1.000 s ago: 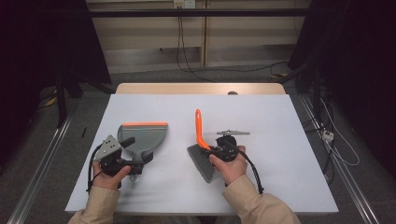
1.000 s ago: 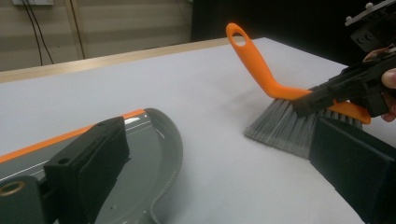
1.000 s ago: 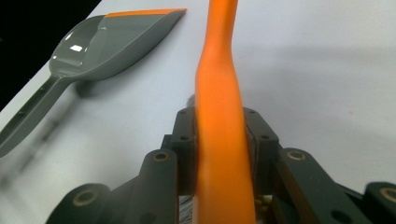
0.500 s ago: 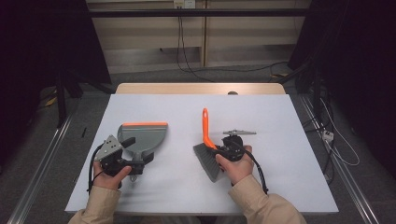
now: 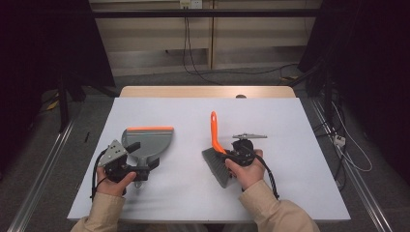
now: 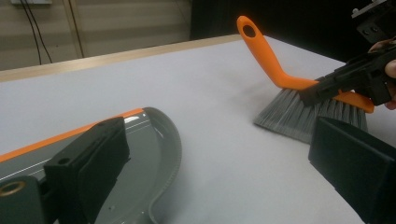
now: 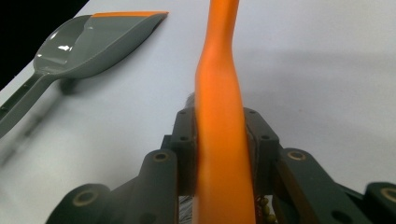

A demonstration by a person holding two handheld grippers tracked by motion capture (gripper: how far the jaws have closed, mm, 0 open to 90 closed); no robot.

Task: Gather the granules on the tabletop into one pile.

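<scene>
A grey dustpan with an orange lip lies flat on the white table at the left, its handle pointing toward the person. My left gripper sits at that handle. In the left gripper view its jaws stand wide apart, the left one over the dustpan, with nothing pressed between them. My right gripper is shut on the orange handle of a brush. The brush's grey bristles rest on the table and its handle rises away from me. The handle runs up between the right gripper's jaws, with the dustpan beyond.
The white table has a wooden strip along its far edge. Metal rails run along the floor on both sides, and cables lie on the floor behind and to the right. Bare tabletop lies between the dustpan and the brush.
My right gripper has carried the brush slightly to the right. The left hand and the dustpan have stayed where they were.
</scene>
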